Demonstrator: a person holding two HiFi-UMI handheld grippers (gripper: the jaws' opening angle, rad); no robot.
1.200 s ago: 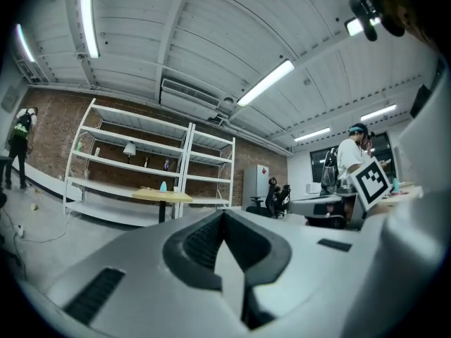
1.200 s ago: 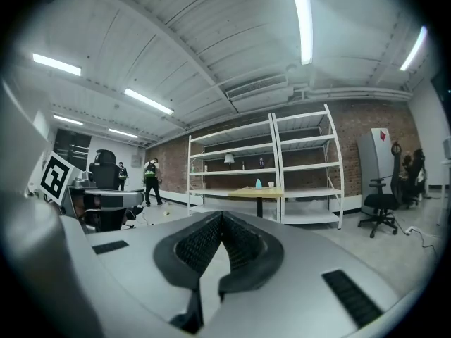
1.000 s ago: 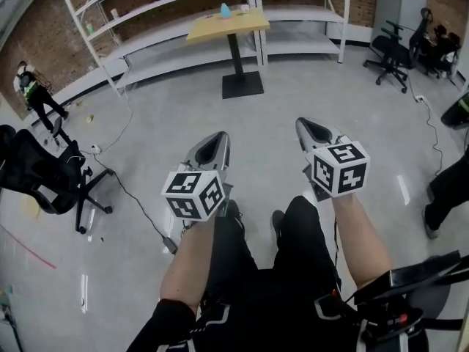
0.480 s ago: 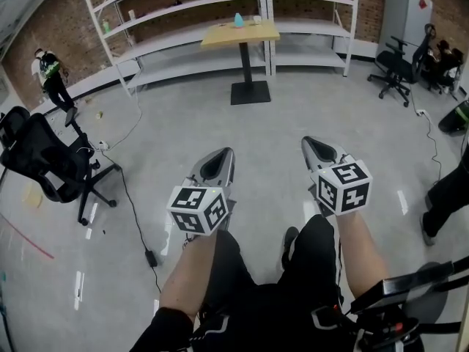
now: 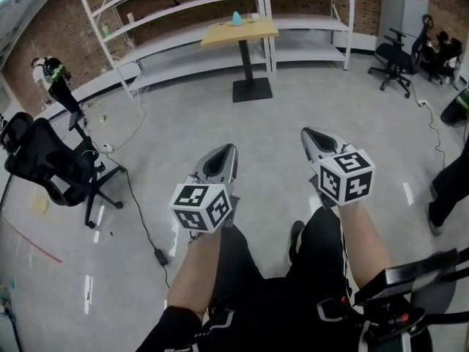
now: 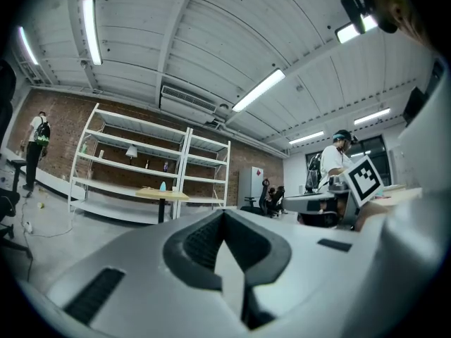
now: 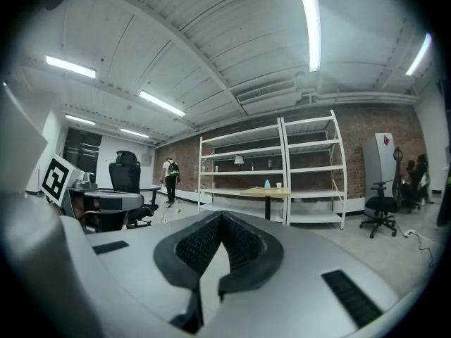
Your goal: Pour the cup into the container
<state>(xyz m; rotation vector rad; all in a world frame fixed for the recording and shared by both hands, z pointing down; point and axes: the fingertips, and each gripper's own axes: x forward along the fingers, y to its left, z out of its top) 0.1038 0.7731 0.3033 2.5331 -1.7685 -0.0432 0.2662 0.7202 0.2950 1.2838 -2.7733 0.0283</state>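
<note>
A wooden table [image 5: 239, 31] on a black pedestal stands far ahead by the white shelves. On it are a small blue object [image 5: 237, 17] and a white cup [image 5: 253, 16], both too small to make out further. My left gripper [image 5: 220, 159] and right gripper [image 5: 314, 137] are held side by side, level, over the grey floor and well short of the table. Both are shut with nothing between the jaws. The left gripper view shows the table [image 6: 162, 195] beyond the closed tips [image 6: 224, 215]. In the right gripper view the blue object [image 7: 267, 184] appears above the closed tips [image 7: 222, 217].
A black office chair [image 5: 51, 163] stands at the left with a cable [image 5: 139, 211] trailing across the floor. White shelving [image 5: 183, 6] lines the brick wall. More chairs [image 5: 396, 57] stand at the back right. One person [image 5: 55, 79] is far left, another [image 5: 447, 189] at the right edge.
The whole view has shifted slightly: the table and shelves sit a little further right and lower in frame. Both grippers stay side by side and shut.
</note>
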